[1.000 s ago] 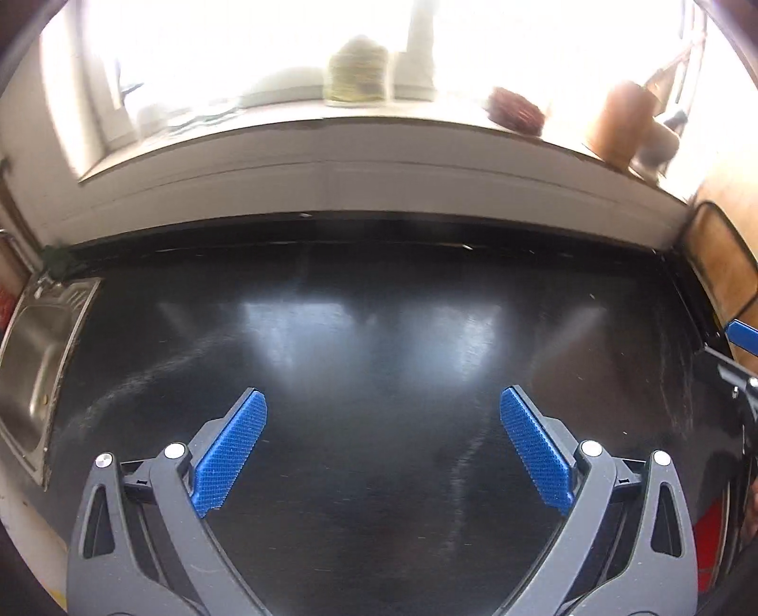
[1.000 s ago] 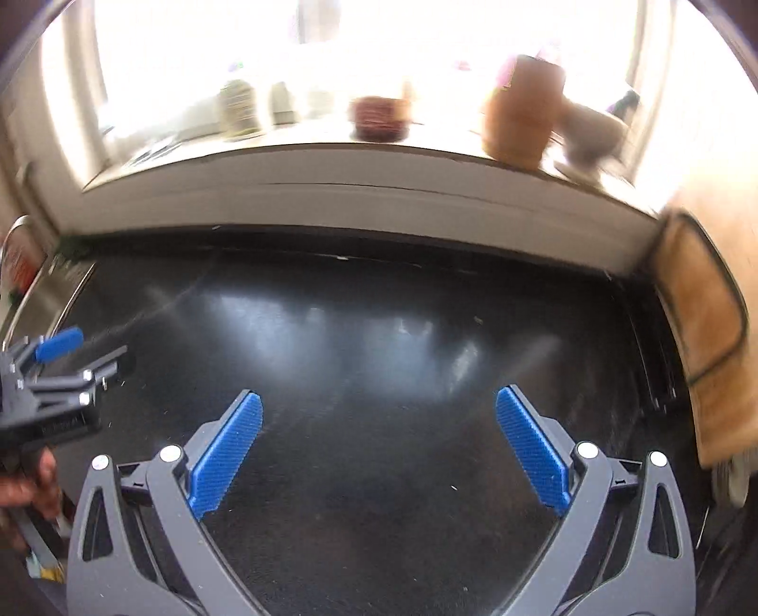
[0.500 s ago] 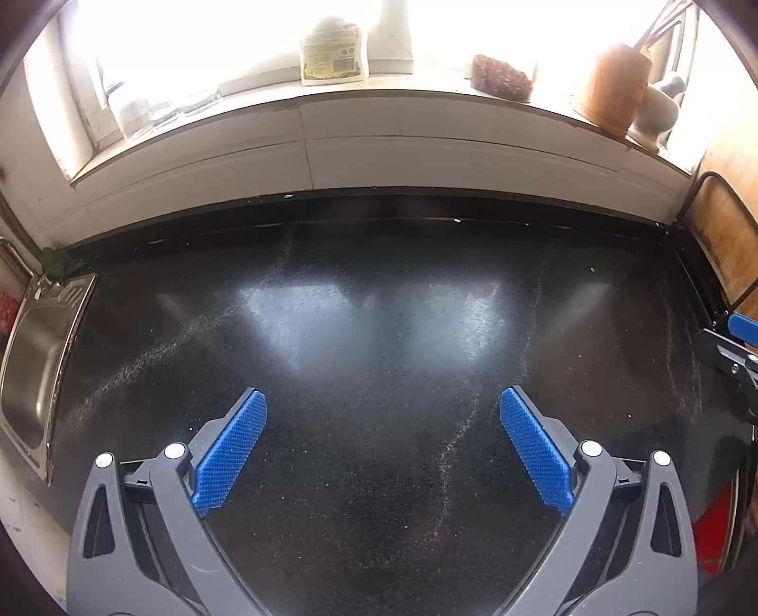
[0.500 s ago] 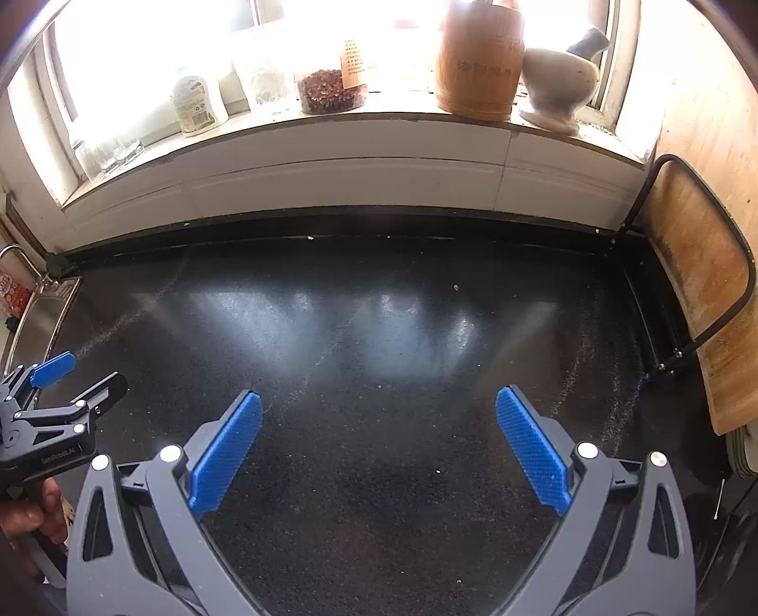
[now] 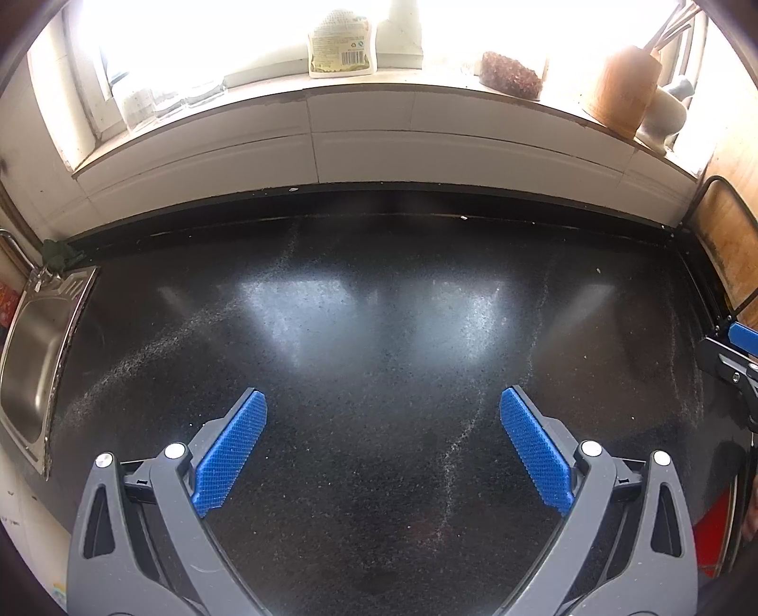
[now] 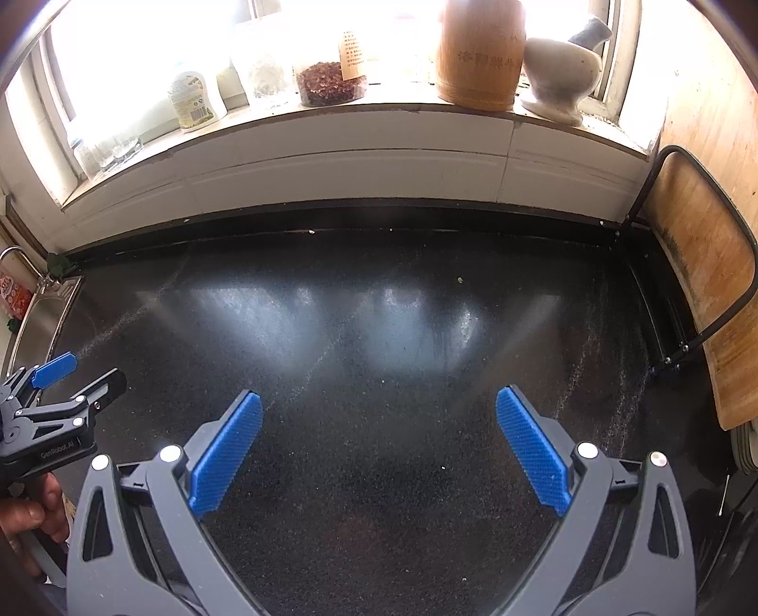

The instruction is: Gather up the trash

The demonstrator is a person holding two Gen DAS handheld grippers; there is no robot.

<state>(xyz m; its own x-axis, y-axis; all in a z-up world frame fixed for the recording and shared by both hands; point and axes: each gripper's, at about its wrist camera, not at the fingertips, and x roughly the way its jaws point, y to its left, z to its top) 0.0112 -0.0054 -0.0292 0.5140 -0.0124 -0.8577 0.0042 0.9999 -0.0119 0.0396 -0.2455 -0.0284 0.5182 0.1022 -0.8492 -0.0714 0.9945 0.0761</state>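
My left gripper [image 5: 383,445] hangs open over a black speckled countertop [image 5: 379,331], nothing between its blue pads. My right gripper [image 6: 378,448] is open too, over the same countertop [image 6: 379,341]. In the right wrist view the left gripper [image 6: 71,379] shows at the left edge, open, held by a hand [image 6: 28,516]. The right gripper's tip [image 5: 732,346] pokes in at the right edge of the left wrist view. I see only tiny crumbs [image 6: 459,280] and pale streaks on the counter; no larger piece of trash shows.
A steel sink [image 5: 33,360] lies at the left. The windowsill holds a bottle [image 5: 342,46], a jar of dried red bits [image 6: 329,83], a wooden canister [image 6: 481,52] and a mortar [image 6: 559,71]. A wooden board in a wire rack [image 6: 701,284] stands at the right.
Both views have tilted upward and steadied, showing more of the windowsill, now sharp instead of blurred. Both grippers stay open.
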